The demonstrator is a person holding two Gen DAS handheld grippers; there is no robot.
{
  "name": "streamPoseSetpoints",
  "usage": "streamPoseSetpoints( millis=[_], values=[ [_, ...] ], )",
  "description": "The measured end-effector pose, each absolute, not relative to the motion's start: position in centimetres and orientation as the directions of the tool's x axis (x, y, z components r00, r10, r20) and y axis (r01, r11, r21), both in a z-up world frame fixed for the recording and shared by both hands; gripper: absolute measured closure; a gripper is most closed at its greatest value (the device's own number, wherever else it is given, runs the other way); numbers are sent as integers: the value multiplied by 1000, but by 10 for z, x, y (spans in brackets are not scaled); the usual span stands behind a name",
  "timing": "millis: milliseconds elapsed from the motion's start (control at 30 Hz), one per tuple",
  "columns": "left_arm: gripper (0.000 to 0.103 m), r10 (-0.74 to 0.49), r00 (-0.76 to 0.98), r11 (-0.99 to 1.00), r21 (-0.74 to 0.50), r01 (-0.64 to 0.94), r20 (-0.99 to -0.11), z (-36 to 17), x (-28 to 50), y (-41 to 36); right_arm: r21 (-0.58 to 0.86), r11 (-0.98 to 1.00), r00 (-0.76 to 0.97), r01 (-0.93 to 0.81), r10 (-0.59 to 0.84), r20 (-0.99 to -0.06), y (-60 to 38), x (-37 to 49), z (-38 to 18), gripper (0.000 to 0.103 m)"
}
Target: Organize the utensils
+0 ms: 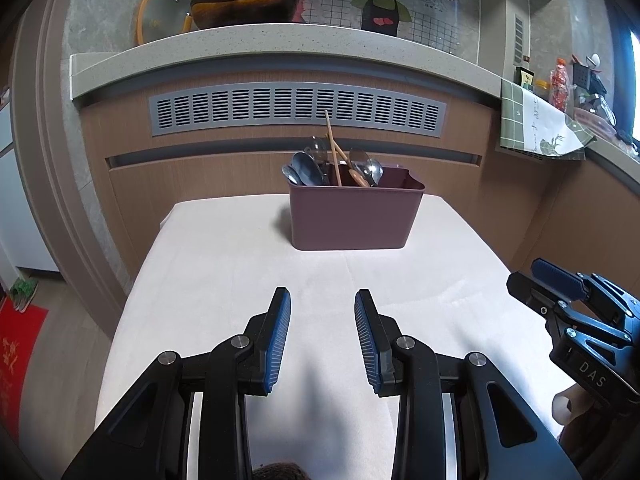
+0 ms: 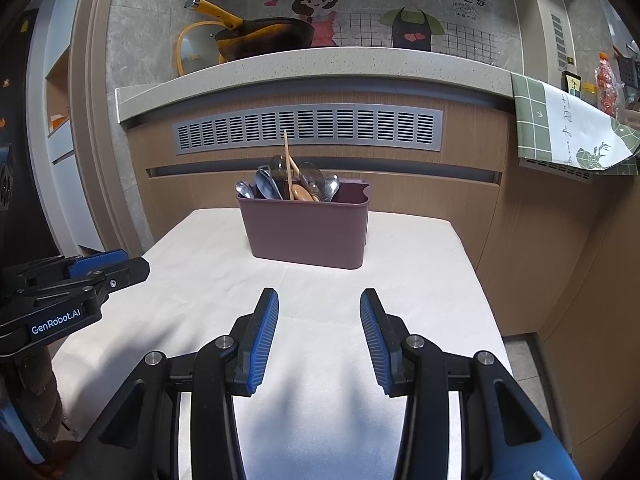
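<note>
Left wrist view: left gripper [image 1: 322,300] open, empty; right gripper [image 2: 319,300] likewise; utensils [image 1: 334,168] in bin [image 1: 354,216].

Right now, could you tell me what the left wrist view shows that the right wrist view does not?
Only the left wrist view shows the red floor mat at lower left and the right tongs at its right edge. Only the right wrist view shows the left tongs, marked GenRobot.AI, at its left edge. Both show the maroon plastic utensil bin holding metal spoons and wooden chopsticks on the white cloth-covered table, with each view's own tongs open and empty.
</note>
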State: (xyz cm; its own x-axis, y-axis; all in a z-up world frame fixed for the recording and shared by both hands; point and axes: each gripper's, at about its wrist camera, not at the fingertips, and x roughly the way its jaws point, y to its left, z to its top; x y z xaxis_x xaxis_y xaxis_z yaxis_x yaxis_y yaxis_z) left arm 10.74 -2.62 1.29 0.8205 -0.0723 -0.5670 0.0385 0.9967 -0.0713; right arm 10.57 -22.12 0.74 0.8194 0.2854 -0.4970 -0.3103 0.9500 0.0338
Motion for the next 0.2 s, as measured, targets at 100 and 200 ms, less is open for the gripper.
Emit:
streamPoseSetpoints(
  millis=[100, 200],
  values=[
    [69, -66, 817, 997, -69, 33, -572, 12, 108, -26, 34, 950, 819, -310, 285, -498, -221, 105, 8, 63],
    [69, -64, 814, 997, -78, 23, -577, 9, 109, -23, 35, 950, 818, -311, 286, -500, -221, 106, 8, 61]
  ],
)
